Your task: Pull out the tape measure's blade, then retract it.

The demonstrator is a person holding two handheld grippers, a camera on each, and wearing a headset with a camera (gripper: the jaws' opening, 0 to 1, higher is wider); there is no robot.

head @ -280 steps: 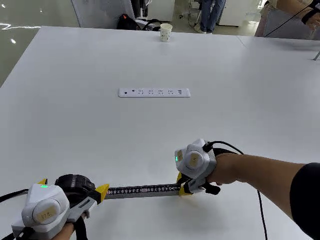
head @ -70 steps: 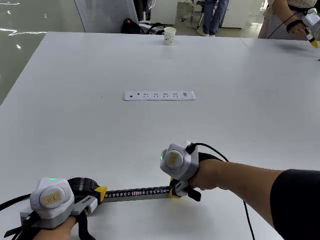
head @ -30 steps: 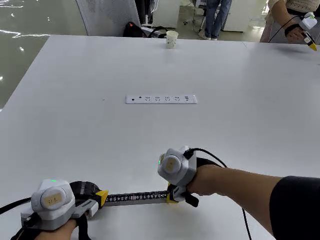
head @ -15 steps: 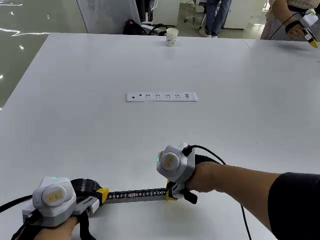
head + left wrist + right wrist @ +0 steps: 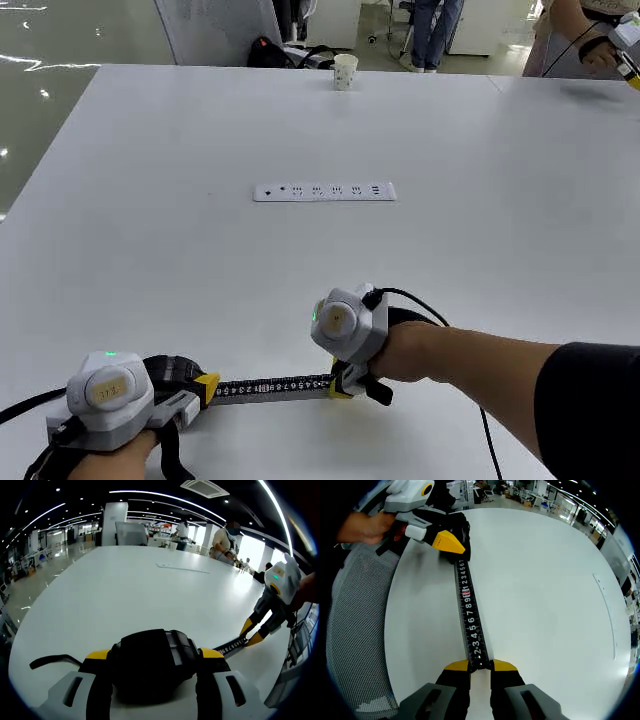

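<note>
Wide white table (image 5: 480, 230), little else on it: pwr strip (image 5: 325, 191) at 12 o'clock from grippers in head view, well apart; paper cup (image 5: 345, 71) near far edge. Tape measure case (image 5: 152, 662) at 7 o'clock, clamped in left gripper (image 5: 192, 386). Blade (image 5: 467, 610) out, flat on table, running toward 3 o'clock, end pinched by right gripper (image 5: 480, 666). Blade hook hidden btwn jaws; case half behind left gripper body in head view.

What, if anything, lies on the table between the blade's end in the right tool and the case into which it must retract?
Nothing visible. The blade runs straight over bare table from the right tool to the case in the left tool. The power strip and paper cup lie far beyond.
</note>
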